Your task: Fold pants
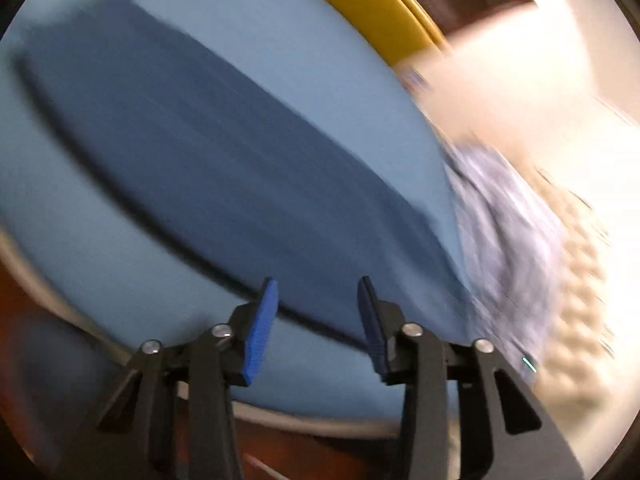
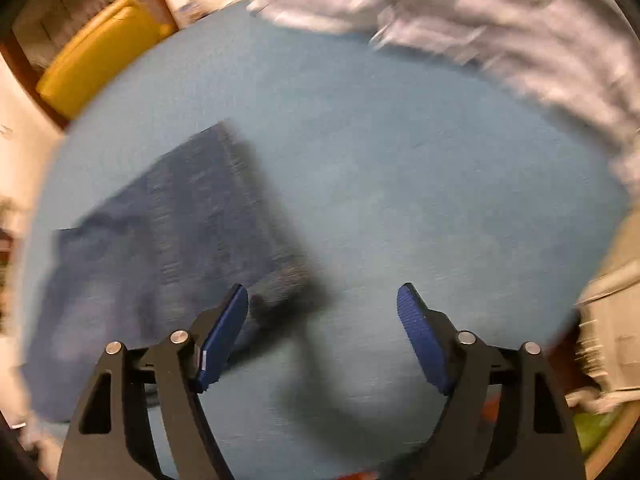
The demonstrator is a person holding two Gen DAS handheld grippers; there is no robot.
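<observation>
Blue-padded jaws of the right gripper (image 2: 322,332) are standing wide apart with nothing between them, hovering over the light blue surface (image 2: 400,200). The pants (image 2: 168,240), dark blue denim, are lying flat just left of that gripper, already doubled into a compact block, with the near corner close beside the left pad. In the left wrist view, the left gripper (image 1: 316,320) is showing its jaws partly open and empty, pointing across the pants (image 1: 224,152), which are stretching as a long dark band from the near right to the far left. A heap of pale lilac clothes (image 1: 512,232) is sitting at the right edge.

Both views are blurring, so the hands seem to be between grasps. To finish well, each gripper should be taking one corner of the same short edge, pinching every layer, then carrying it over evenly so the edges are lining up.
</observation>
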